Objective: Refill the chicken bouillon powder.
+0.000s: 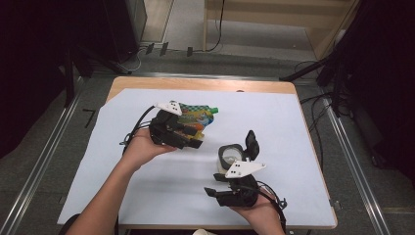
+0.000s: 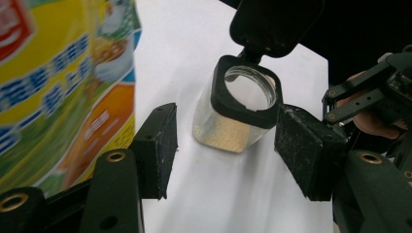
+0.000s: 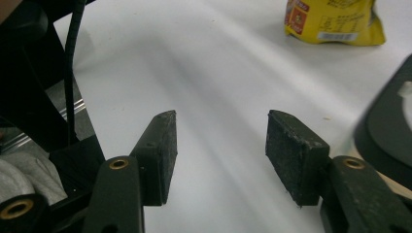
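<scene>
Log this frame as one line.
left gripper: open, beside pouch | right gripper: open, empty | jar: lid open, upright

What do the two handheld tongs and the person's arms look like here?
Left black two-jaw tongs and right black two-jaw tongs each carry a white three-cornered plate with dark dots, brass-coloured pivot rivets, rough black rectangular pads and a trailing black cable. The forearms are bare, without sleeves.

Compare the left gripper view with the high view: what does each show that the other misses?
Left gripper view: pale grains at the bottom of the jar, and the left tongs with open pads. High view: the green cap of the pouch, the wooden table edge, the forearms. Shared: jar, its open lid, pouch, white sheet.
</scene>
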Motion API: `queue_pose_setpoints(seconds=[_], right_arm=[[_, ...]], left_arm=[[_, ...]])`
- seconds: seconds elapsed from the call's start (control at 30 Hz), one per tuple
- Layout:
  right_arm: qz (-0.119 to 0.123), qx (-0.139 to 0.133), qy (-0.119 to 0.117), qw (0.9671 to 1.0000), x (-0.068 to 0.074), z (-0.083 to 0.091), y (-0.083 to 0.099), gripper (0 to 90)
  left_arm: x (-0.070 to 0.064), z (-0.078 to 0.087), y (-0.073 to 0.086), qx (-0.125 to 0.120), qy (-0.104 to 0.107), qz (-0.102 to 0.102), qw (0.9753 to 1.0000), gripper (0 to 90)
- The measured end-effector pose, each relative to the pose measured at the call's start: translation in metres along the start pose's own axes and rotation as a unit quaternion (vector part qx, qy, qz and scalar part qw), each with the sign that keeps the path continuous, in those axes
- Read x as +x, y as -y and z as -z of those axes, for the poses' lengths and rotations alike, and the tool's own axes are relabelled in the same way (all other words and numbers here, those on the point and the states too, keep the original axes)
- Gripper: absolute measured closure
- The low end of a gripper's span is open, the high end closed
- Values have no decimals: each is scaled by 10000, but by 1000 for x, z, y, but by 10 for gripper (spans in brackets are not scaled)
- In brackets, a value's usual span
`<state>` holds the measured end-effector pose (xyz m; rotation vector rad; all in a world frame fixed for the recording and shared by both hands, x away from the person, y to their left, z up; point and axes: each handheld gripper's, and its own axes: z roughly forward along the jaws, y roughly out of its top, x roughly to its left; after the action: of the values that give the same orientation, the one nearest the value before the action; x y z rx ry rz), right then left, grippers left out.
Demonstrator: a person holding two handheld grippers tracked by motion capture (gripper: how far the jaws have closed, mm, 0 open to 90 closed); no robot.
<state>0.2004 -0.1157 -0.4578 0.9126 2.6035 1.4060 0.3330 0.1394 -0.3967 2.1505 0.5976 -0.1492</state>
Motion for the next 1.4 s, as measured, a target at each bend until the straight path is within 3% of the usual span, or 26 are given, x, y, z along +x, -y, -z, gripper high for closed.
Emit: queue_pose_setpoints(seconds=[0.67,0.93,1.13,1.27,1.4], right_arm=[[264,363,-257,9987,0,-33,0,493],[262,426,-268,9984,-1,-37,0,488],[248,395,-275,9985,-1,-39,-1,487],[246,312,-287,9988,0,-45,-3,484],[124,204,-302,9993,3,-59,-10,481]], left_arm=[[21,40,29,-202,-499,385,9978,432],[33,54,38,-137,-715,528,9959,449],[44,52,38,-119,-902,569,9942,430],[49,46,33,-205,-891,534,9944,429],[53,38,29,-124,-912,525,9944,431]])
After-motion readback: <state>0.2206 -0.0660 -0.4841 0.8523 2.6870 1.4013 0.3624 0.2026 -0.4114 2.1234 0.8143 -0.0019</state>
